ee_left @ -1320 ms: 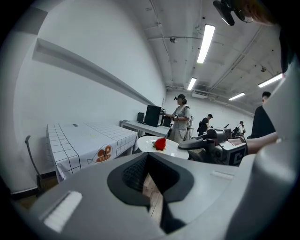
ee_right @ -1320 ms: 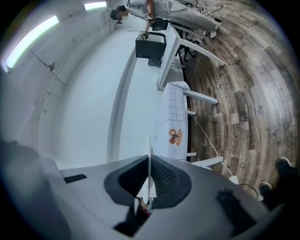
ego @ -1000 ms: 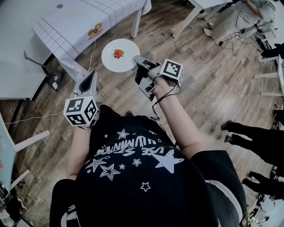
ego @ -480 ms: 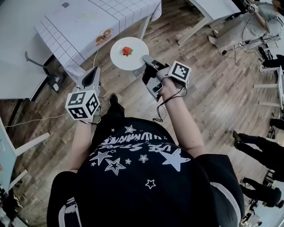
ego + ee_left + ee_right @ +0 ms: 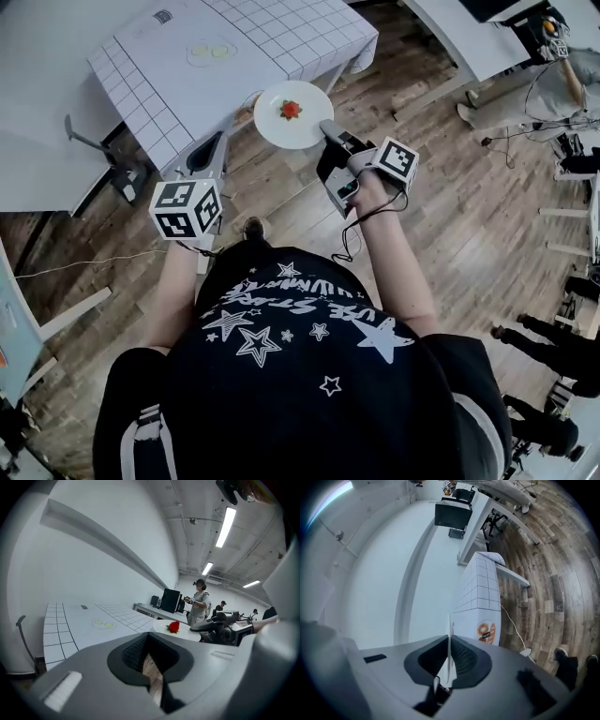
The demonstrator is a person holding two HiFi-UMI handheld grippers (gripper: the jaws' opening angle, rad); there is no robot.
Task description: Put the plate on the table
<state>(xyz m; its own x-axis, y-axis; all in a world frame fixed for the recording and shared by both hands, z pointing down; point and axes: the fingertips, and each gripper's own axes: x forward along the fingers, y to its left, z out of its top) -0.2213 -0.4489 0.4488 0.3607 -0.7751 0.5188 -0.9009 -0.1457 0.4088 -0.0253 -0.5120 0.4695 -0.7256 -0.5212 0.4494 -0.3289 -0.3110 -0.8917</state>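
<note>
From the head view, your right gripper (image 5: 328, 129) is shut on the near rim of the round white plate (image 5: 275, 127). The plate is in the air, just short of the grid-checked white worktop (image 5: 159, 84) ahead and to the left.

The left gripper view shows your left gripper (image 5: 153, 679) with jaws almost together, holding nothing.

In the right gripper view, the plate stands edge-on between the clamped jaws.

Plate (image 5: 293, 114) before the table (image 5: 234, 56), food item (image 5: 292, 110) on it, right gripper (image 5: 326, 126) on its right rim, left gripper (image 5: 213, 142) left of it.

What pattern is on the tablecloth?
The tablecloth is white with a thin dark grid, clearest in the head view.
</note>
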